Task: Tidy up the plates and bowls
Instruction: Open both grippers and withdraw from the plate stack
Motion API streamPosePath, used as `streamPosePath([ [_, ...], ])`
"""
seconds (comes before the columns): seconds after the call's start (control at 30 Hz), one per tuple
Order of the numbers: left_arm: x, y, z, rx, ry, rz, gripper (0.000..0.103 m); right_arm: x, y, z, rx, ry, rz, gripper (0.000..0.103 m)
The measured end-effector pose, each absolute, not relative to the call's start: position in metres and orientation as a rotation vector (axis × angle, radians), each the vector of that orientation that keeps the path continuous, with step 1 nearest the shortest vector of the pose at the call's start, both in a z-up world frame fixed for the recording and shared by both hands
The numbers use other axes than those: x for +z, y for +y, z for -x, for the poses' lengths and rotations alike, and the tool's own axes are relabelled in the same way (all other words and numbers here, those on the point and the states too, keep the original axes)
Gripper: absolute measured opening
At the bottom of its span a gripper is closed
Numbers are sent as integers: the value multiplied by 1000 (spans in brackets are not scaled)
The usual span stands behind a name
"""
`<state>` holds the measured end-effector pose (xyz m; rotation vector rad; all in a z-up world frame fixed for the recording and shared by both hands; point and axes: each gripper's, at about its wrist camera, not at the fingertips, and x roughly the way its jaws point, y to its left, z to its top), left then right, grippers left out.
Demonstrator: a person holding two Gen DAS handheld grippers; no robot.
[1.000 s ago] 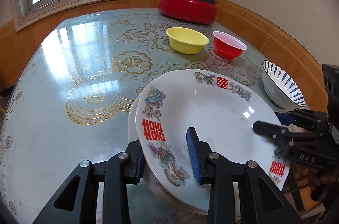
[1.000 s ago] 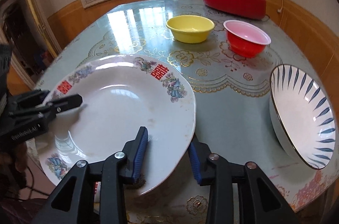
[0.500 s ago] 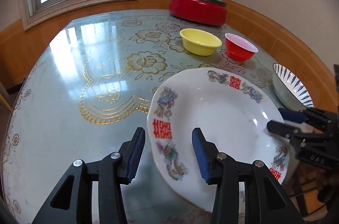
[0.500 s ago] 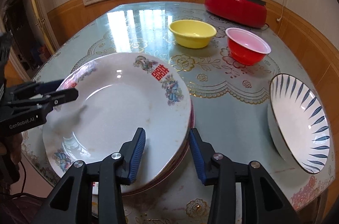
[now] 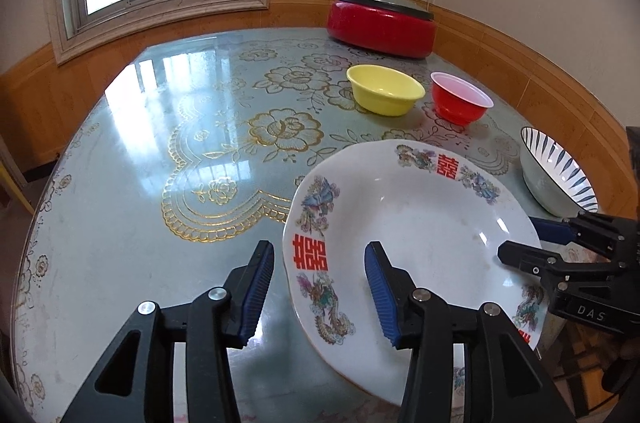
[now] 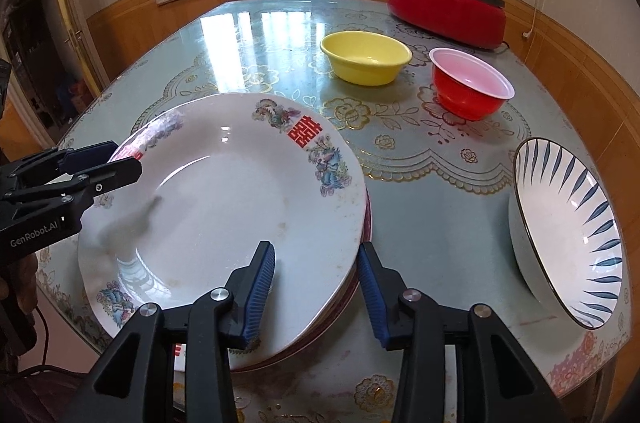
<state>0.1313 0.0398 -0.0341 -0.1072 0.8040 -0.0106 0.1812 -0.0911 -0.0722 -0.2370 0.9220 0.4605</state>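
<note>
A white plate (image 5: 420, 243) (image 6: 240, 203) with red characters and bird prints lies flat on another plate with a reddish rim (image 6: 366, 223) at the table's near edge. My left gripper (image 5: 319, 251) (image 6: 124, 159) straddles its left rim. Its jaws are opening, and the pads stand clear of the rim between them. My right gripper (image 6: 316, 249) (image 5: 518, 239) straddles the opposite rim, one finger over the plate's well and one outside the stack, neither visibly pressing. A yellow bowl (image 5: 386, 95), a red bowl (image 5: 460, 103) and a blue-striped bowl (image 6: 568, 235) stand apart on the table.
A red lidded electric pot (image 6: 448, 7) sits at the table's far side by the wall. The glass-topped table (image 5: 160, 143) has a floral cloth under it. The striped bowl is close to the right edge. A window is behind the table.
The white plate, held tilted a second ago, has come down flat onto the plate beneath. My left gripper's jaws have spread off its rim. The right gripper has kept its place.
</note>
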Motion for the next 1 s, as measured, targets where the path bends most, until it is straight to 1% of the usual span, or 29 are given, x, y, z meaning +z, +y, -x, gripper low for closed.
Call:
streamPosePath([
  [0.13,-28,38,-131,3,788,107,52,-72,-91,-182,459,925,233,43],
  [0.6,-20,23,-130,38,775,101,52,-54,-101,-181,471,874,179,43],
  [0.7,-20,20,-130,41,779,102,55,-52,-103,-181,479,868,180,43],
  [1.0,-14,3,-133,44,778,102,55,-50,-113,-181,511,851,173,43],
])
